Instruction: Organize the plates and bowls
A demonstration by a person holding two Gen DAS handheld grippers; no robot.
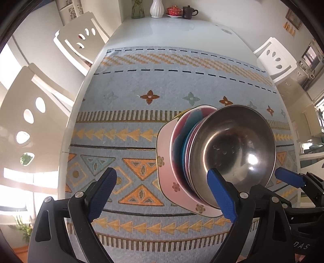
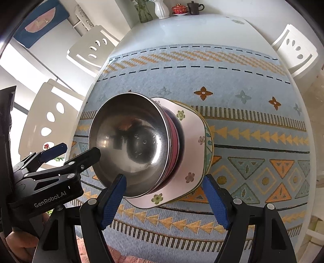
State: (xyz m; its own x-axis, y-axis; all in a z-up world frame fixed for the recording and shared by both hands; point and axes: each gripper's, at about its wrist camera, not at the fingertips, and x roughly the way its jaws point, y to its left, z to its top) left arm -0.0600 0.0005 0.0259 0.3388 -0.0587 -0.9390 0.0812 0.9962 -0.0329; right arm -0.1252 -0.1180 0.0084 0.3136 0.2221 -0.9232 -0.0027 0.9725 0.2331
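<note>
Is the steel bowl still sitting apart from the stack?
No, the steel bowl sits nested on top of the colored bowls, which rest on the pink flowered plate.

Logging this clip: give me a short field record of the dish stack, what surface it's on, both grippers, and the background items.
stack top: steel bowl
stack middle: nested red and blue bowls
stack base: pink floral plate
surface: patterned table mat on white table
left gripper: open, holding nothing
right gripper: open, fingers either side of the stack's near edge; contact unclear
far end of table: white vase, red lidded cup, dark lidded cup
</note>
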